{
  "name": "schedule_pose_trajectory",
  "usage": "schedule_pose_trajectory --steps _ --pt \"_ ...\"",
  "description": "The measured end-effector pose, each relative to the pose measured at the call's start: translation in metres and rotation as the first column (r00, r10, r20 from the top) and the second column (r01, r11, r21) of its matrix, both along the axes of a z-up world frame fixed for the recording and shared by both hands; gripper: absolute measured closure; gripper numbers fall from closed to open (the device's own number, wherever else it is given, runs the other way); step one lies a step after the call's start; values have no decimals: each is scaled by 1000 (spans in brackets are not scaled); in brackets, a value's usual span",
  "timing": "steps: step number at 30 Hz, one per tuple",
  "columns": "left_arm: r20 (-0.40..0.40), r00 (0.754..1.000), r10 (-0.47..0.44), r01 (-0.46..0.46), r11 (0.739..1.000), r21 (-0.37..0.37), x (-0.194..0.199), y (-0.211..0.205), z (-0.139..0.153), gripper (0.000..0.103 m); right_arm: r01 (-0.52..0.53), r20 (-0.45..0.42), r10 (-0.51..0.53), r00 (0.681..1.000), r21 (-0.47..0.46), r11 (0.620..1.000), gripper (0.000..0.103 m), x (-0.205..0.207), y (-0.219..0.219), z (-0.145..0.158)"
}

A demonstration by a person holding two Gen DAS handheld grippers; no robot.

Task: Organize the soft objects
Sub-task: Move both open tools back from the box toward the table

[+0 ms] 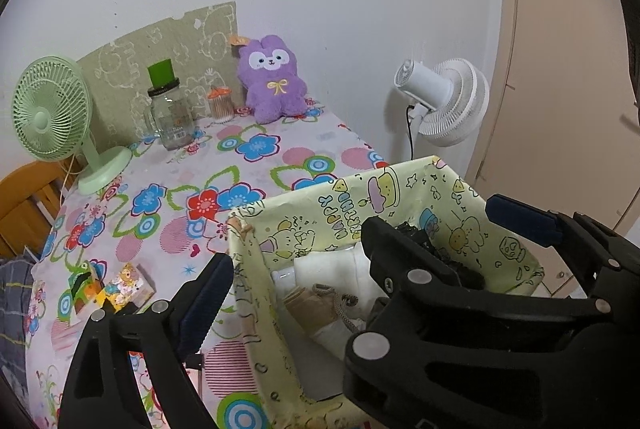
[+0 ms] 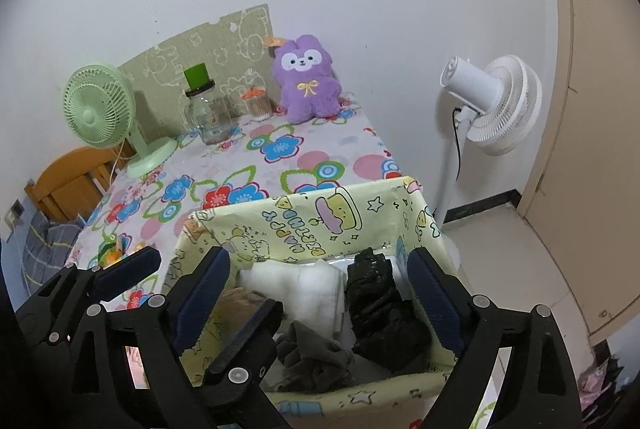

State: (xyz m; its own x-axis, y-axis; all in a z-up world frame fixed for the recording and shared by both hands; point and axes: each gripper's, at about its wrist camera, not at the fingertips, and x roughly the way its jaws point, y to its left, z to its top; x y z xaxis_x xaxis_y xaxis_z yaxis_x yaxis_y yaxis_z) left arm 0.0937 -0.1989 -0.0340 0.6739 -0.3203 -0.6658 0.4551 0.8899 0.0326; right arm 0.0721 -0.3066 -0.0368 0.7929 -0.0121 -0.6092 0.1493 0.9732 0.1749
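A pale yellow cartoon-print fabric basket stands at the near right corner of the flowered table. Inside it lie a white folded cloth, a crumpled black item, a grey cloth and a beige piece. A purple plush rabbit sits upright at the table's far end against the wall. My right gripper hangs open over the basket, its pads clear of the black item below. My left gripper is open too, straddling the basket's left wall. Its right finger is hidden behind the right gripper.
On the flowered tablecloth stand a green desk fan, a glass jar with a green lid and a small swab holder. Small printed boxes lie near the left edge. A white pedestal fan stands right of the table.
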Motion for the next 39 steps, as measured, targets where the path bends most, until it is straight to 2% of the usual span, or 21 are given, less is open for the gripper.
schedule_pose_trajectory --steps 14,25,39 --pt "63 998 26 -24 999 -36 -21 29 20 5 -13 55 15 998 -39 999 9 -20 28 23" --pt "110 992 54 -48 997 -58 -34 54 33 1 0 123 7 992 -53 999 2 -38 52 38" --pt "139 984 109 -99 992 -79 -45 91 40 1 -41 140 52 989 -83 996 0 -44 88 48"
